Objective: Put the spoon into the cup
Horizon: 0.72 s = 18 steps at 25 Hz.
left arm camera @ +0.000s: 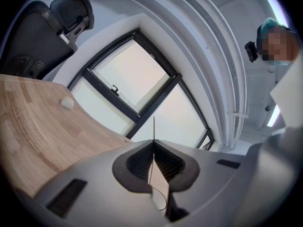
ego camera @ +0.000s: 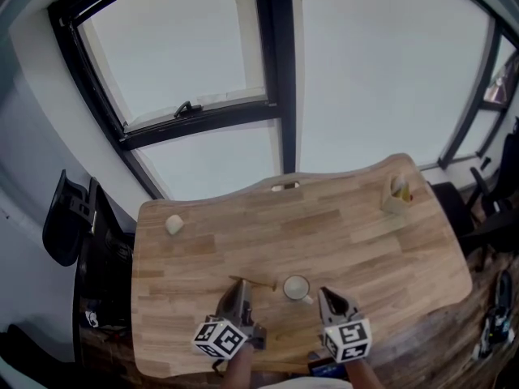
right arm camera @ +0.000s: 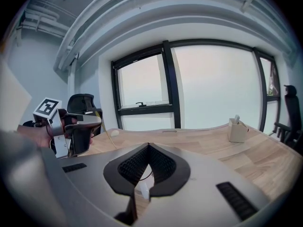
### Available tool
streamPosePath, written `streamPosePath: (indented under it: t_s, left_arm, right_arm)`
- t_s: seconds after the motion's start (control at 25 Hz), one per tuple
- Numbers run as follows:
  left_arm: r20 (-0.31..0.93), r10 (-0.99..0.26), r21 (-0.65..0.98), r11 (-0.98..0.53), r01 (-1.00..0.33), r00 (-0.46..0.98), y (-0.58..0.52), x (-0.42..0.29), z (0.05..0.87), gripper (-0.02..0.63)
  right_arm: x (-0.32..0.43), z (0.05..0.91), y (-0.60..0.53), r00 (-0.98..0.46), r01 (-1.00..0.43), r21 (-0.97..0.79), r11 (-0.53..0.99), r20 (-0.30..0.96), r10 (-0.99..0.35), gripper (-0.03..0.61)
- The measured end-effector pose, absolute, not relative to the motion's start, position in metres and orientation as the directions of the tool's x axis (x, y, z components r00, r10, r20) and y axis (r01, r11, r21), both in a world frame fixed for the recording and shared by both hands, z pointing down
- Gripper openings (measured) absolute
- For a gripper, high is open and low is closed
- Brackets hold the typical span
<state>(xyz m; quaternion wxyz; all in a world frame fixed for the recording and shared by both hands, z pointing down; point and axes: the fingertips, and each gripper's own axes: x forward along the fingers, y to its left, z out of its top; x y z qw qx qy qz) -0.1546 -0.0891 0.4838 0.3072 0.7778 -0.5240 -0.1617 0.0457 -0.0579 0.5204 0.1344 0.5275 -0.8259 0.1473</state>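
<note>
Left gripper (ego camera: 241, 289) fingers pinch the thin spoon (ego camera: 261, 284) crosswise at 9 o'clock of the cup (ego camera: 296, 288), right gripper (ego camera: 328, 297) fingers pressed together, empty; risk: spoon pivots in pinch, clips rim, tips unsteadied cup.

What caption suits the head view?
Left tool holds a spoon beside the cup; right tool at its handle.
</note>
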Motion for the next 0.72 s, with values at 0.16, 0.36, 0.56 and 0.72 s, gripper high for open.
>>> streamPosePath:
  t_s: [0.16, 0.36, 0.56, 0.72]
  left_arm:
    - [0.073, -0.915, 0.645, -0.261, -0.718, 0.397, -0.092, -0.154, 0.488, 0.005]
    - [0.079, -0.912, 0.651, -0.259, -0.713, 0.403, -0.095, -0.150, 0.490, 0.005]
    - [0.082, -0.908, 0.668, -0.256, -0.699, 0.411, -0.098, -0.143, 0.494, 0.005]
    - [0.085, -0.904, 0.676, -0.257, -0.691, 0.419, -0.102, -0.139, 0.497, 0.005]
  right_arm:
    - [0.049, 0.524, -0.060, -0.406, -0.912, -0.109, 0.396, 0.383, -0.830, -0.003]
    - [0.053, 0.528, -0.061, -0.402, -0.914, -0.117, 0.388, 0.393, -0.827, -0.003]
    - [0.053, 0.535, -0.064, -0.413, -0.908, -0.115, 0.402, 0.398, -0.819, -0.003]
    - [0.054, 0.539, -0.067, -0.411, -0.909, -0.116, 0.400, 0.400, -0.819, -0.003]
